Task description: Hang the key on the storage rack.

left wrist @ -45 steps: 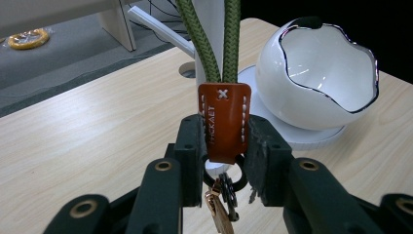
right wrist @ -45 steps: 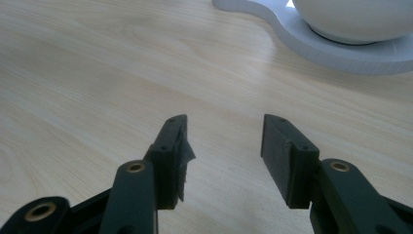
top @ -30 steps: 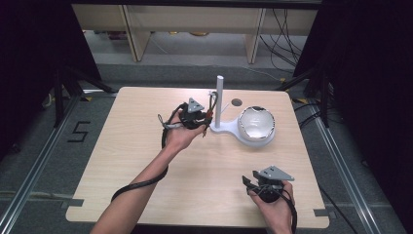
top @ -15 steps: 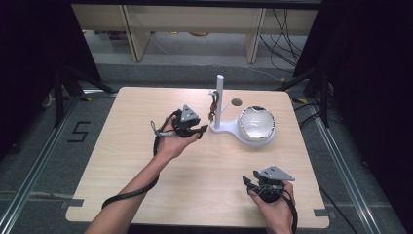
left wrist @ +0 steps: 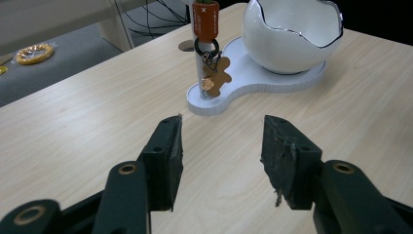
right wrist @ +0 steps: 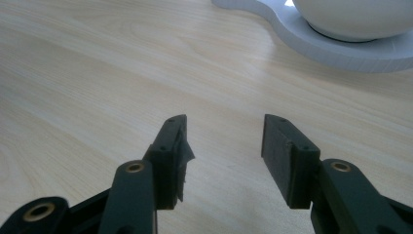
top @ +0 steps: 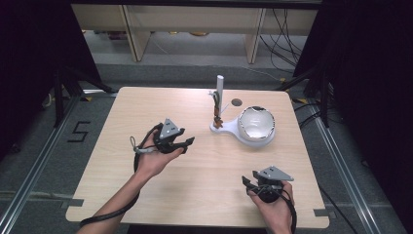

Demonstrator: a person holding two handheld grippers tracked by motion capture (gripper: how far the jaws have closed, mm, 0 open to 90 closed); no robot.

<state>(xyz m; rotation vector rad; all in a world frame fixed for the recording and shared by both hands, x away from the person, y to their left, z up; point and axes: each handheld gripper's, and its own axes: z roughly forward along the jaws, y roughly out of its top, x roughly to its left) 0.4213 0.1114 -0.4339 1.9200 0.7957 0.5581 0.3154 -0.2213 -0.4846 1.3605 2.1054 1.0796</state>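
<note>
Looking down, high view: a light wooden table [top: 146, 195] is seen from above, with a dark floor around it.
Left gripper, high view: the left gripper [top: 187, 142] is held in the left hand [top: 155, 161] over the middle-left of the table, and its jaws are spread with nothing between them.
Right gripper, high view: the right gripper [top: 247, 183] is held in the right hand [top: 275, 204] near the front edge, and its jaws look spread, though this is hard to tell from so far.
Stand, high view: a white stand [top: 229, 129] is set toward the back of the table, with a thin white post [top: 219, 90] at one end and a white egg-shaped bowl [top: 256, 125] at the other.
Left gripper view: the two black jaws are seen apart over bare wood. A keyring [left wrist: 210, 63] is hung on the post, with an orange tag [left wrist: 205, 19] above and a small brown gingerbread charm [left wrist: 215, 78] below. The bowl is seen to the right, well apart from the jaws.
Right gripper view: the jaws are spread over bare wood, and the stand's rim [right wrist: 341, 48] is seen ahead, not touched.
</note>
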